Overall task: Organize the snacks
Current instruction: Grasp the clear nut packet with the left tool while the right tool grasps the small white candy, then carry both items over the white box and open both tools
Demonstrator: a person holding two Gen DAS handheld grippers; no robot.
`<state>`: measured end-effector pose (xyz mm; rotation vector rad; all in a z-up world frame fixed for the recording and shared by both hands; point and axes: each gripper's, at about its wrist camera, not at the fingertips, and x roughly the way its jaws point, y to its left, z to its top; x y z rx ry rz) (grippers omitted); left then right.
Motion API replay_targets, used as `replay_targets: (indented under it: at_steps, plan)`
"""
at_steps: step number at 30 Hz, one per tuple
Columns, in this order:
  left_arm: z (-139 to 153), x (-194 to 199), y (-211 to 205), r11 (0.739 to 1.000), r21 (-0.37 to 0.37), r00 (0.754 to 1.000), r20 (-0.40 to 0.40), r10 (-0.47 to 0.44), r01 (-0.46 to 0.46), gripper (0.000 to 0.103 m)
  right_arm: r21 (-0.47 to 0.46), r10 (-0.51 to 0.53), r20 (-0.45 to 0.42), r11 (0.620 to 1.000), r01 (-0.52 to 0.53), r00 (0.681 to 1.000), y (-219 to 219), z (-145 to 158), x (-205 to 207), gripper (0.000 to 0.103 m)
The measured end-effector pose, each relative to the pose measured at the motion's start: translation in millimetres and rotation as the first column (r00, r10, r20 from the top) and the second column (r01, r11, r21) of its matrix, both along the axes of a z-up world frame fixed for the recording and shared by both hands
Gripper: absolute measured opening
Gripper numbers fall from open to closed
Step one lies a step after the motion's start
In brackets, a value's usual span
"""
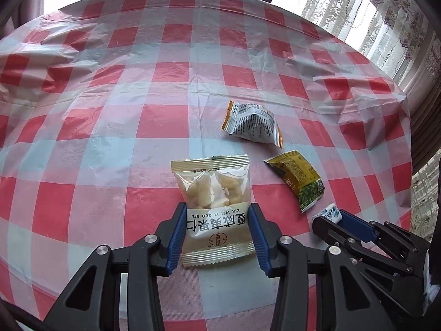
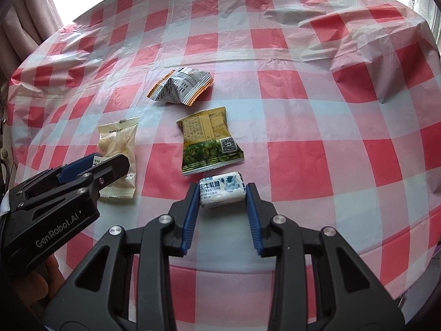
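Grippers sit nearest us, both angled down at the checked tablecloth (image 1: 110, 143). We see the left gripper (image 1: 217, 220) with its blue pads (image 1: 176, 237) pressed on both sides of the nut packet (image 1: 212, 193), clamped on its printed lower half; the packet lies flat on the cloth. Just to its right, the right gripper (image 2: 222, 197) brackets the small white candy (image 2: 222, 191), pads touching or nearly touching its ends; we cannot tell whether they press. Beyond the candy lies the yellow-green packet (image 2: 209, 140), just beside it. Farther back rests the crumpled silver-orange packet (image 2: 180, 87). Lace curtains (image 1: 372, 13) hang past the table's far right edge.
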<state>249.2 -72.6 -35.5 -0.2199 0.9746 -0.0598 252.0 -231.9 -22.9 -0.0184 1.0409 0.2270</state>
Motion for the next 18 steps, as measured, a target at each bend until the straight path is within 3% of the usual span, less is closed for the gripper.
replay_targets:
  at_steps: [8,18]
  plan:
    - [13,-12,-11,0.999,-0.007,0.999,0.015,-0.034,0.035,0.044,-0.013,-0.021,0.037,1.000,0.021,0.999,-10,17,-18,0.037]
    - [29,-32,-36,0.996,0.000,0.996,0.023,-0.089,0.089,0.044,0.039,-0.075,0.057,0.997,0.073,0.996,-38,33,-42,0.037]
